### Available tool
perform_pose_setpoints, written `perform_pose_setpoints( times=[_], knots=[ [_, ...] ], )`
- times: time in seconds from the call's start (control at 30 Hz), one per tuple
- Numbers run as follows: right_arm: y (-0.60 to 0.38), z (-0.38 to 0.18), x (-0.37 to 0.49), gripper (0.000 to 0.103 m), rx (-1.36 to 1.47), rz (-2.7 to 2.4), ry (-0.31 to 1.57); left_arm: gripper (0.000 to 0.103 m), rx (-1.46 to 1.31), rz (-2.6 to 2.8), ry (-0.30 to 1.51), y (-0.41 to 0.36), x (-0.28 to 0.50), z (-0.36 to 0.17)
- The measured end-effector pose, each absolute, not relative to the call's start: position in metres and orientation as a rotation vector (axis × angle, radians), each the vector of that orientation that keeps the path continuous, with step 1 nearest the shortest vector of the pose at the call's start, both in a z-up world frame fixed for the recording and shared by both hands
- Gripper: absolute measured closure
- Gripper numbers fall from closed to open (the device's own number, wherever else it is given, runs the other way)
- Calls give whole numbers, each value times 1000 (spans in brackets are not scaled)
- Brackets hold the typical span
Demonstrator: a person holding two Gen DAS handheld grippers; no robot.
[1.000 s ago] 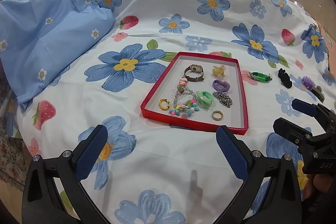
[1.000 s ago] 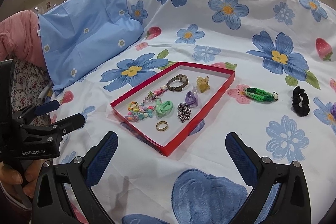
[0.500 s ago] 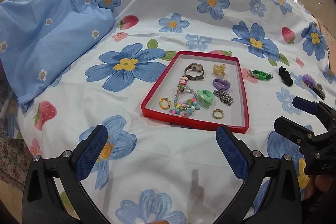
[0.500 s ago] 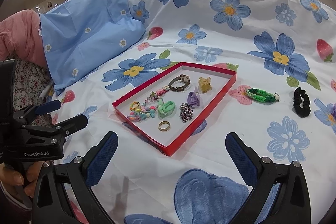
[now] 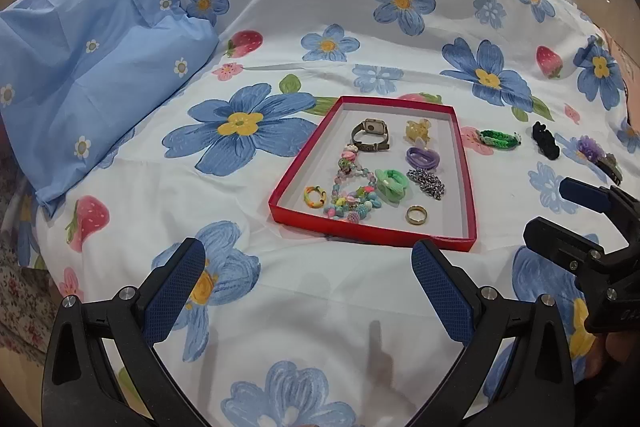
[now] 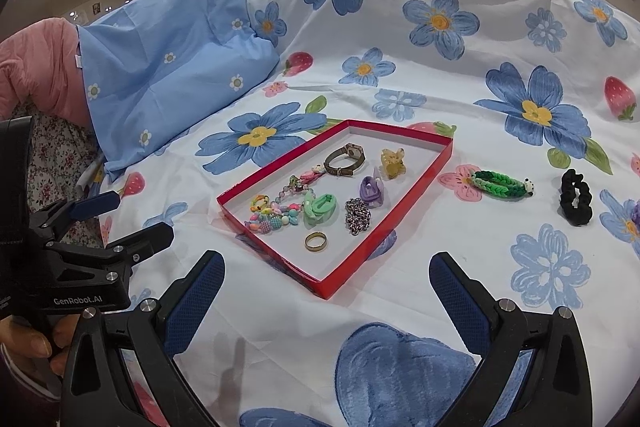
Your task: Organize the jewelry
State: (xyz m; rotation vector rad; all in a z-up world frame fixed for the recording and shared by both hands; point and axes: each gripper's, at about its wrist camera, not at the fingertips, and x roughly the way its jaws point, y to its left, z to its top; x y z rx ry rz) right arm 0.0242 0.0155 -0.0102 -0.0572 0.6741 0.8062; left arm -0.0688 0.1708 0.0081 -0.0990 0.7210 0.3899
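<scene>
Tray (image 5: pixel 466 183): red-rimmed, white inside, on the bed (image 5: pixel 360 307); holds watch (image 5: pixel 370 135), gold ring (image 5: pixel 416 214), bead necklace (image 5: pixel 352 195).
Beside tray: green bracelet (image 5: pixel 500 139), black scrunchie (image 5: pixel 544 145).
Your left gripper (image 5: pixel 308 287): fingers spread, empty.
Your right gripper (image 6: pixel 326 293): fingers spread, empty.

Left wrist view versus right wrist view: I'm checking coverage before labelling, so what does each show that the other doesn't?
Only the left wrist view shows the purple flower hair clip whole, and the right gripper.

Only the right wrist view shows the pink quilt and the left gripper.

Both show the red tray holding the watch and gold ring, with the green bracelet and black scrunchie outside it on the bedsheet. Both jaws stand open and empty.
</scene>
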Motion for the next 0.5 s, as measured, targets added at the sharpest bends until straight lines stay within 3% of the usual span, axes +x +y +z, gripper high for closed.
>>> perform_pose_setpoints(
  times=[0.5],
  knots=[
    [17, -9, 22, 0, -59, 809, 674, 0, -102, 394, 724, 172, -69, 6]
  ],
)
